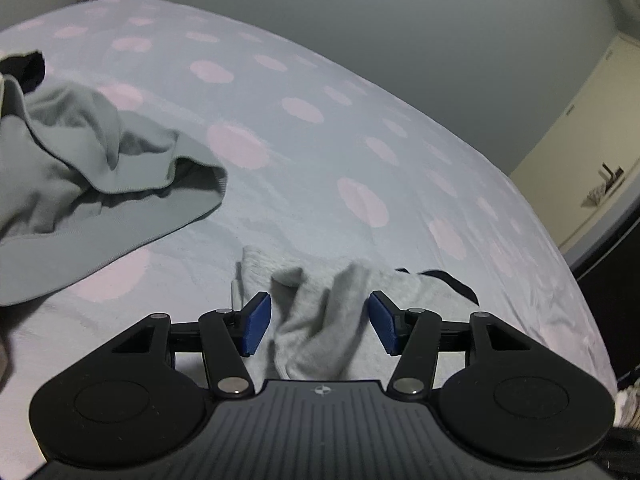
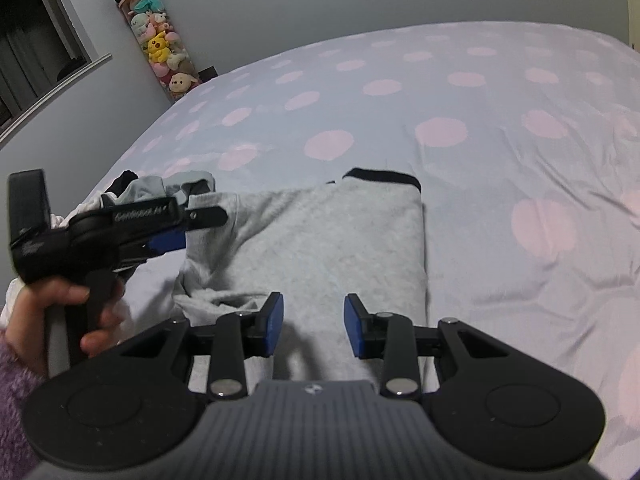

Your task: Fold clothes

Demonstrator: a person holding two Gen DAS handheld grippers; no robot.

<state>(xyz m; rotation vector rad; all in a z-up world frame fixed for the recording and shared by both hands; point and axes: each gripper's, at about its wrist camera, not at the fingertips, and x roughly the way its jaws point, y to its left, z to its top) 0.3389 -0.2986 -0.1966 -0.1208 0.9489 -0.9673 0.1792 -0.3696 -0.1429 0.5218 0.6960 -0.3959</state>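
Grey black-trimmed fleece garment (image 2: pixel 320 240), half-folded on dotted bedsheet (image 2: pixel 500 128); left gripper (image 1: pixel 320 322) and right gripper (image 2: pixel 314 325) unclamped over its near edge, seemingly for regrasping.

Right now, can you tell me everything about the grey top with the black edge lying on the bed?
The grey top looks like soft, fuzzy fleece with black trim at its far edge. It lies partly folded on the spotty bedsheet, flat on its right side, rumpled on its left. The left gripper reaches its left edge with open jaws; the right gripper hovers over its near part, gripping nothing.
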